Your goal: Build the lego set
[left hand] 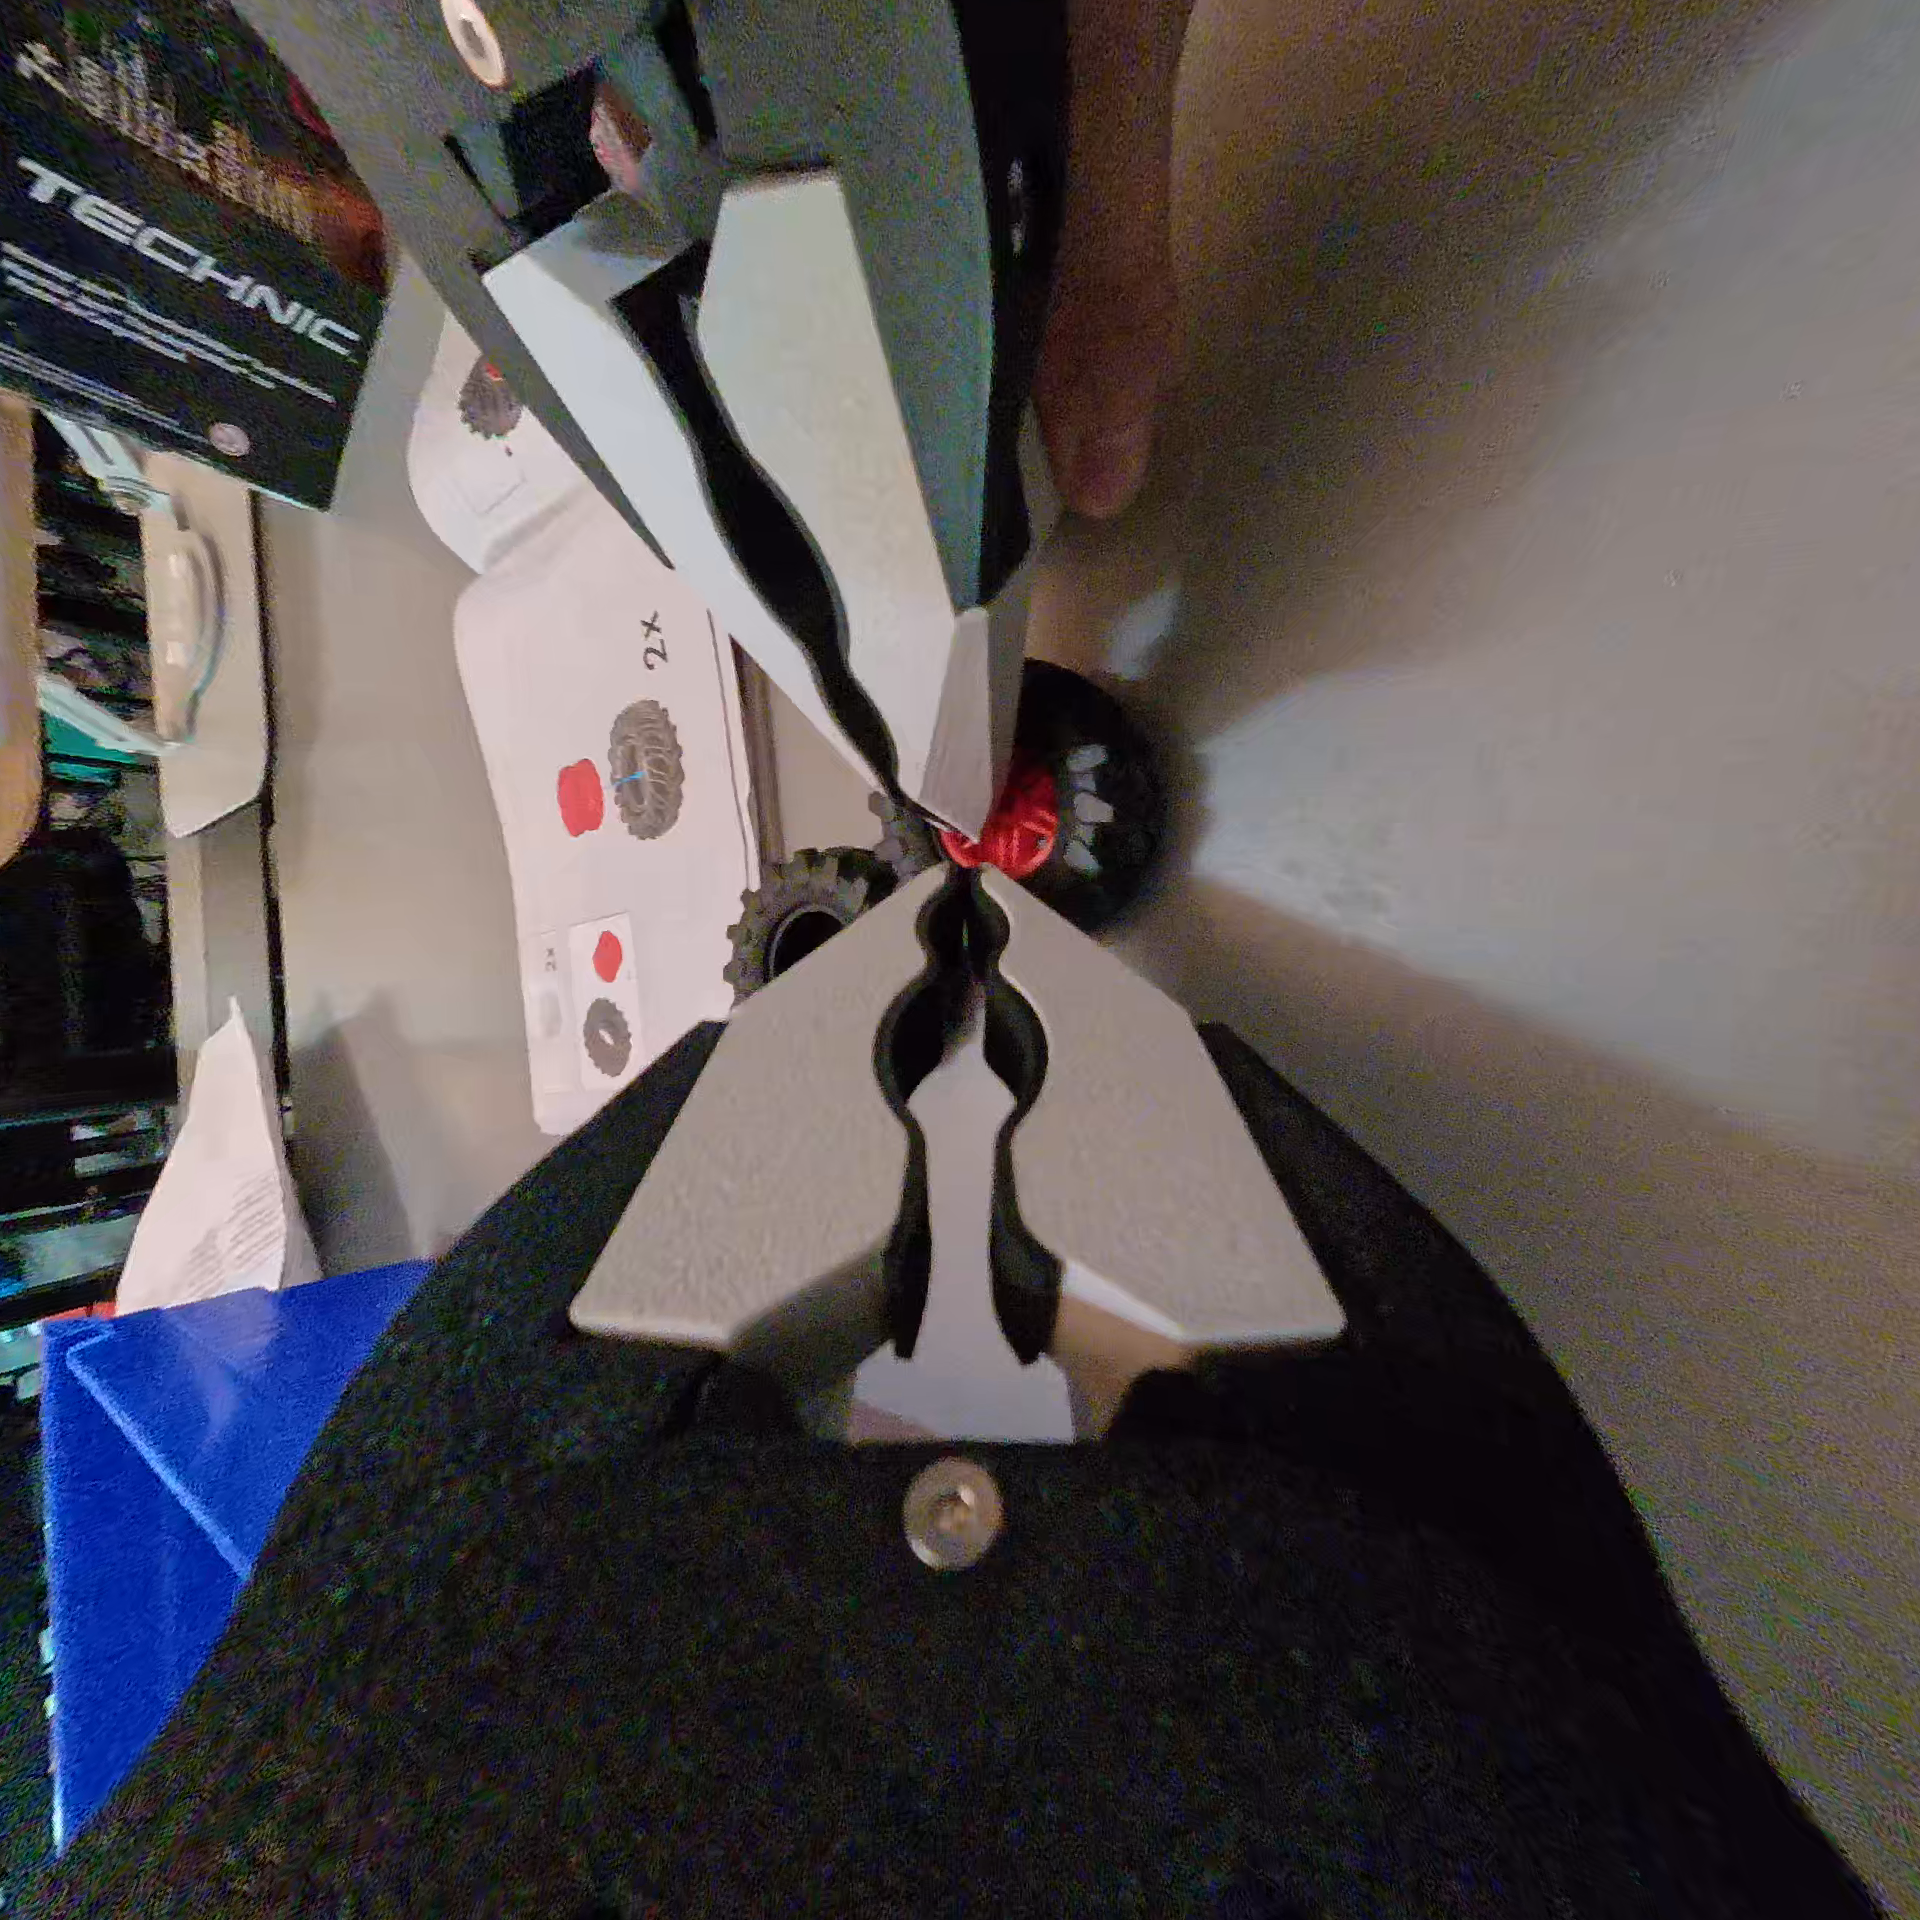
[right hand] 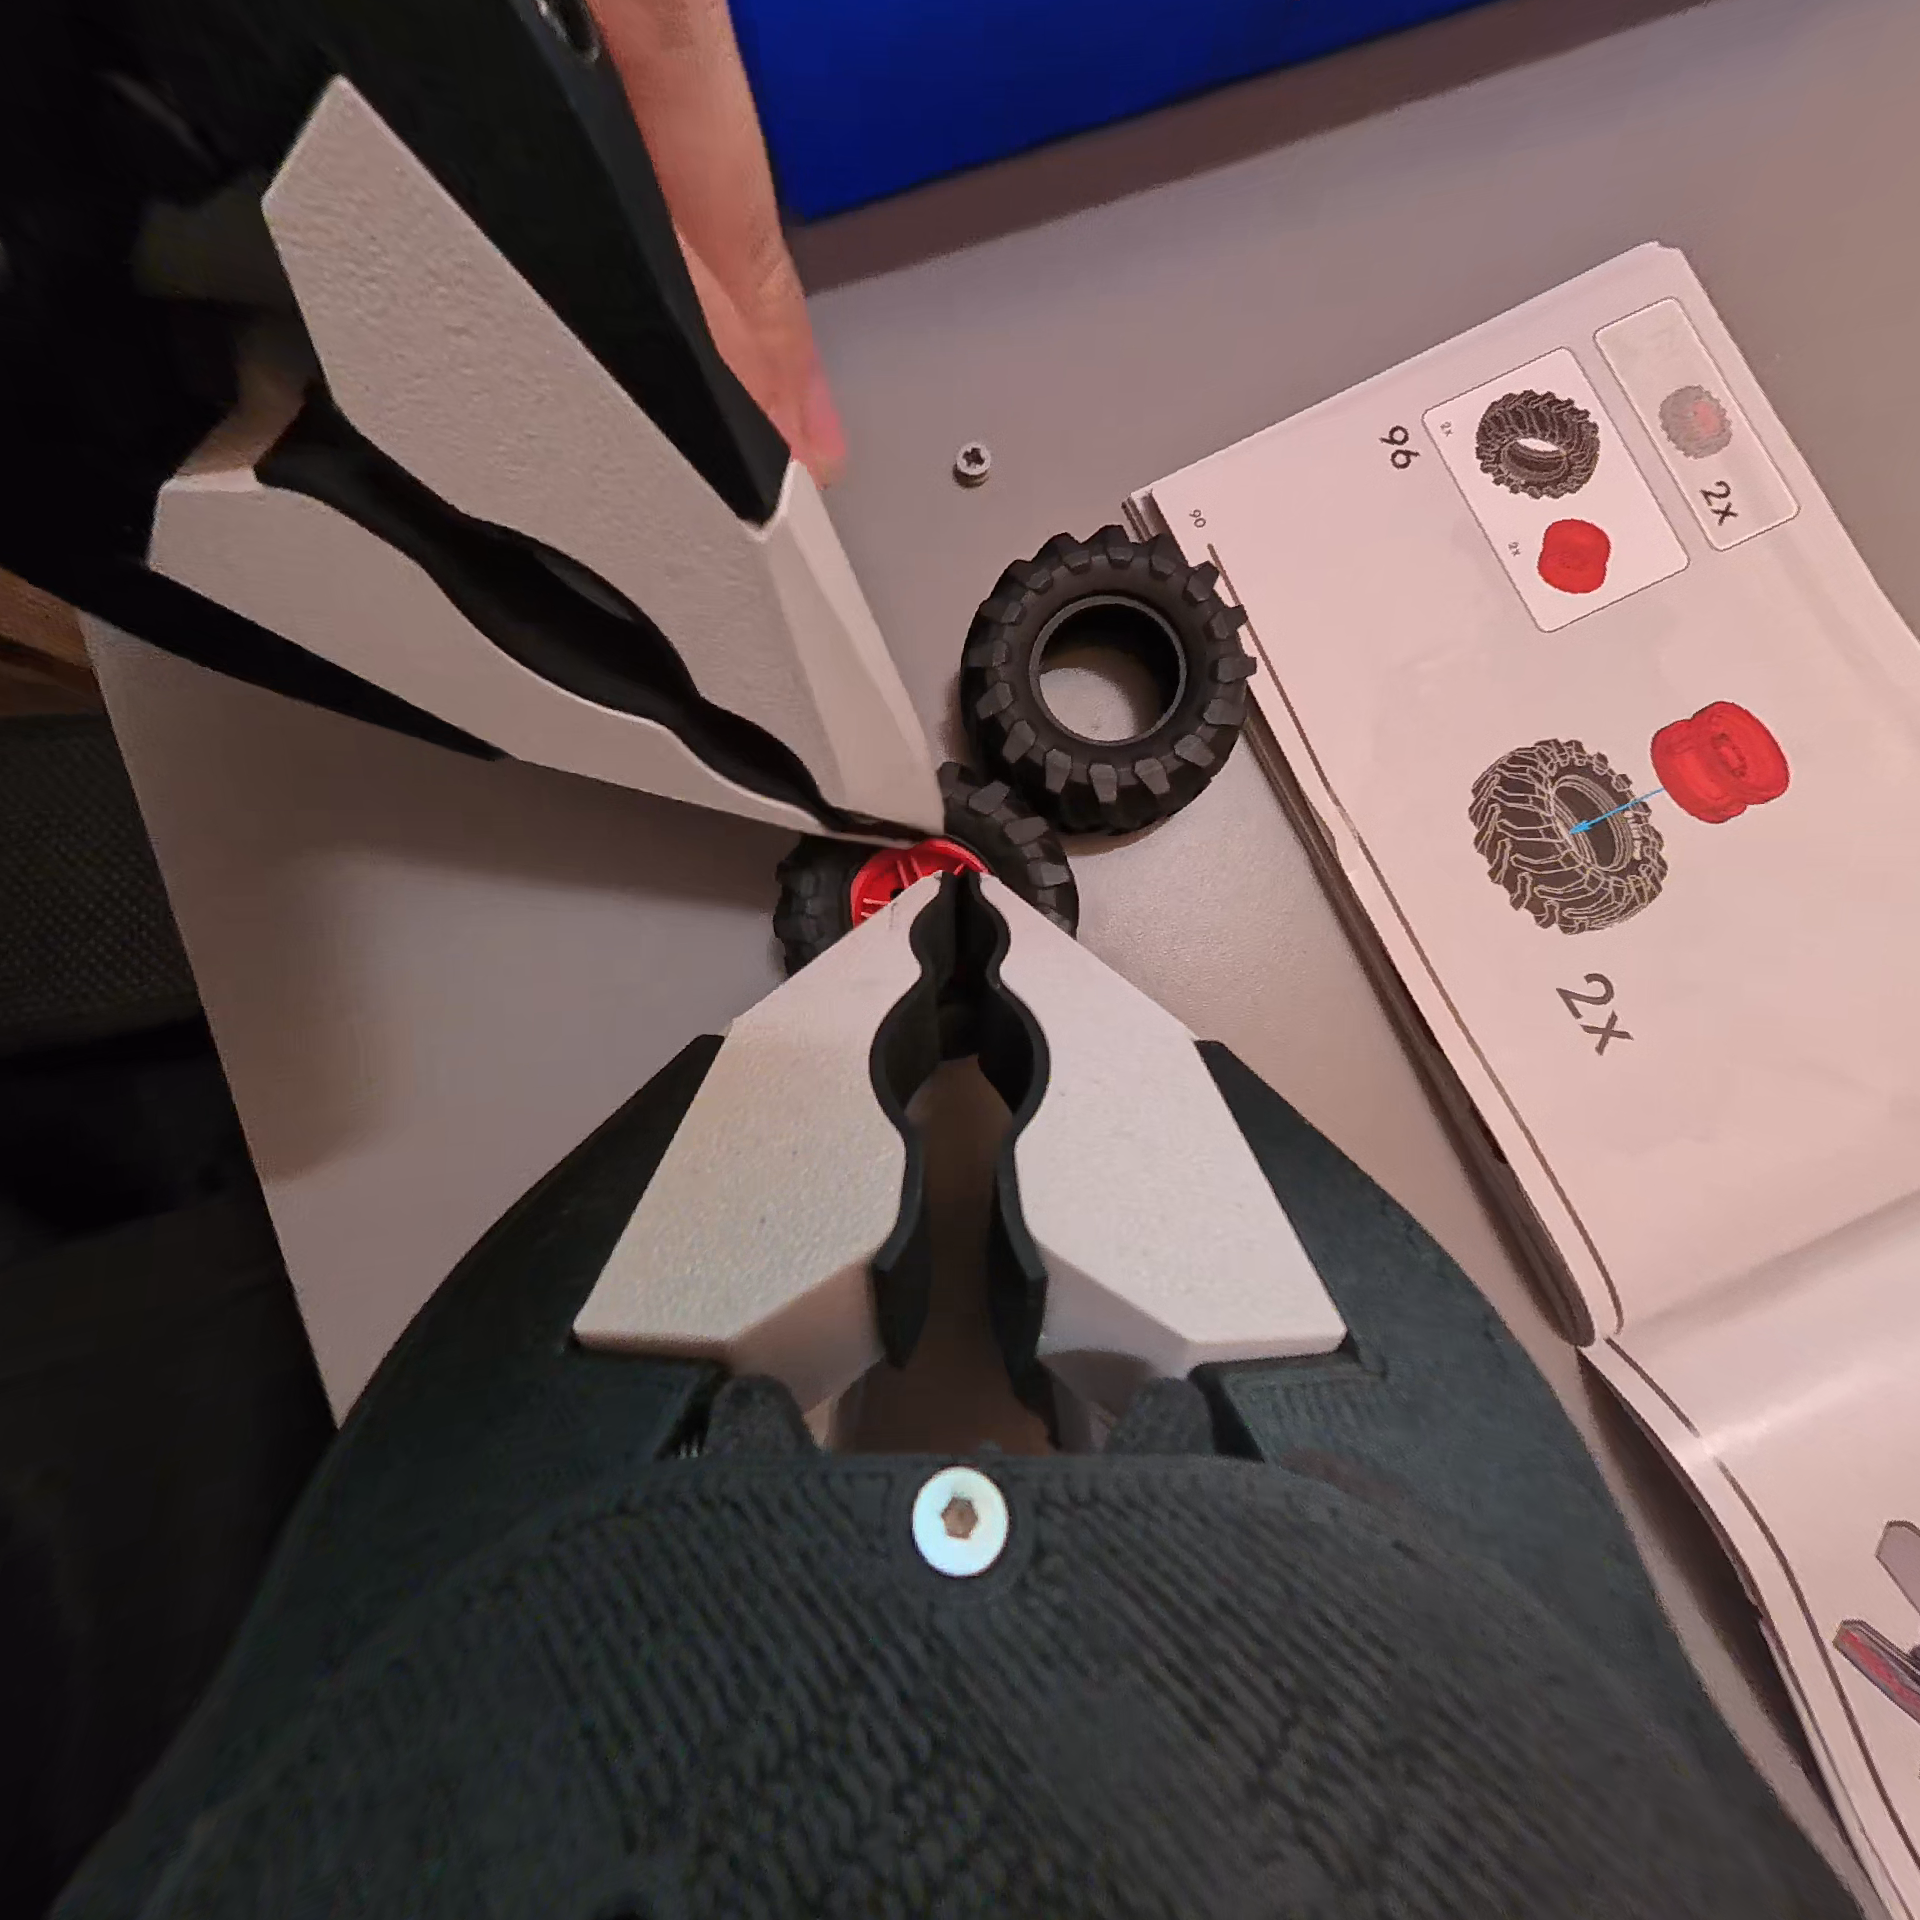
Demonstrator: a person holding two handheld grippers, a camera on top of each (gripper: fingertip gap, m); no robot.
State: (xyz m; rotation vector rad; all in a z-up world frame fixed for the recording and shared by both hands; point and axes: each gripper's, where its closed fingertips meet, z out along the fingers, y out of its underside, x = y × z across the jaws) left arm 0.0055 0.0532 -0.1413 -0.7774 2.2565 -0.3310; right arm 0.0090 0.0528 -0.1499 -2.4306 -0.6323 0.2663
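A red wheel hub (right hand: 899,868) sits inside a black tyre (right hand: 816,909) on the grey table (right hand: 520,935). It also shows in the left wrist view as a hub (left hand: 1023,821) and tyre (left hand: 1117,790). My left gripper (left hand: 968,883) is shut, and its tips touch the hub; in the right wrist view it (right hand: 904,828) comes in from the upper left. My right gripper (right hand: 951,883) is shut, and its tips are on the hub's rim; it (left hand: 940,821) comes from above in the left wrist view. A second, empty tyre (right hand: 1107,675) lies just beyond.
An open instruction booklet (right hand: 1507,831) lies right of the tyres, touching the empty one. A small grey piece (right hand: 971,457) lies farther back. A blue box (left hand: 187,1455) and a black set box (left hand: 177,260) stand at the table's edges. A person's finger (right hand: 769,312) rests along the left gripper. The tips of both grippers are at nearly the same place.
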